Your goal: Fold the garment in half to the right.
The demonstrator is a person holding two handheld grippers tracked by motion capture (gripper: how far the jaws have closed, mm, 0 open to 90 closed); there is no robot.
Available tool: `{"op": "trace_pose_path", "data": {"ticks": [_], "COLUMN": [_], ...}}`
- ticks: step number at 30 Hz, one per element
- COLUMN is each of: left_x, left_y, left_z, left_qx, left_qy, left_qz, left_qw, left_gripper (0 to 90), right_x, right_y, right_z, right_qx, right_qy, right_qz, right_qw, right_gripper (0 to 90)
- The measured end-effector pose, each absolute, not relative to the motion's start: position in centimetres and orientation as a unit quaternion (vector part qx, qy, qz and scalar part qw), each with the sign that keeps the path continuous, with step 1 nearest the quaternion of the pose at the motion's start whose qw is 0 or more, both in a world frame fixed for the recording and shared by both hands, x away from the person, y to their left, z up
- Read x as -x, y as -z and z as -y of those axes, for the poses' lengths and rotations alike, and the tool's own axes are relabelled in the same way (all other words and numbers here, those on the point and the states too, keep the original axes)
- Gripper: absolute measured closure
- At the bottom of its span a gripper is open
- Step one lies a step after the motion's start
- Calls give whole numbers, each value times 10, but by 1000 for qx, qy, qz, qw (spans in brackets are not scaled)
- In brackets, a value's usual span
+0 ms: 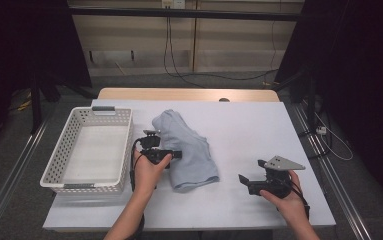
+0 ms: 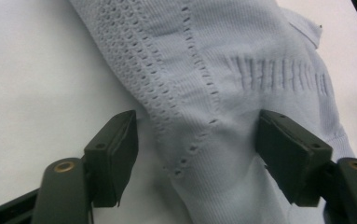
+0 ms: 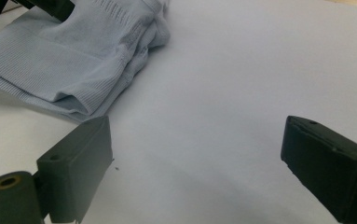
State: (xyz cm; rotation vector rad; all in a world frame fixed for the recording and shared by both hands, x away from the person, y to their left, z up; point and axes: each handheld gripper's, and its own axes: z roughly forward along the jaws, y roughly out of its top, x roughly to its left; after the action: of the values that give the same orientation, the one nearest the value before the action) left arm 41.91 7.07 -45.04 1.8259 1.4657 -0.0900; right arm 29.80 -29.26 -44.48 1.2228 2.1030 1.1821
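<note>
While both hands sit low over the tabletop (image 1: 259,125), entries as follows.

Garment position: light blue knit garment (image 1: 186,150) lies folded left of centre on the tabletop, just right of the white basket (image 1: 69,145) and apart from it.
Long axis: runs from far-left to near-right in the high view; ribbed hem at the near end.
Left tongs (image 2: 197,154): parted, straddling a fold of the garment; one pad rests against the cloth, the other stands clear, so no grip.
Right tongs (image 3: 195,163): wide, nothing between them, bare tabletop below.
Key relation: garment lies directly under the left tongs; well to the left of the right tongs.
Nearer hand: left.
Look: fine rib knit, rows of eyelet holes, soft, limp.
</note>
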Motion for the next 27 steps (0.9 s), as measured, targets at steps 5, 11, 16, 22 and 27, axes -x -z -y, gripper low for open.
{"op": "trace_pose_path", "data": {"ticks": [5, 11, 16, 22, 27], "left_x": [-418, -421, -421, -425, -430], "left_y": [453, 452, 454, 449, 437], "left_z": [-63, -57, -55, -66, -79], "left_qx": [-719, -723, -719, -711, -712], "left_qy": [23, 16, 14, 45, 41], "left_qz": [-574, -578, -577, -585, -593], "left_qw": [391, 378, 387, 389, 374], "left_gripper": [408, 492, 662, 715, 714], "right_x": [-297, -294, -293, -293, -292], "right_y": [445, 445, 445, 446, 446], "right_z": [294, 296, 298, 300, 299], "right_qx": [-443, -445, -450, -449, -449], "right_qy": [-425, -423, -422, -422, -422], "right_qz": [-758, -758, -756, -756, -756], "right_qw": [220, 220, 220, 221, 222], "right_gripper": [81, 81, 81, 81, 81]}}
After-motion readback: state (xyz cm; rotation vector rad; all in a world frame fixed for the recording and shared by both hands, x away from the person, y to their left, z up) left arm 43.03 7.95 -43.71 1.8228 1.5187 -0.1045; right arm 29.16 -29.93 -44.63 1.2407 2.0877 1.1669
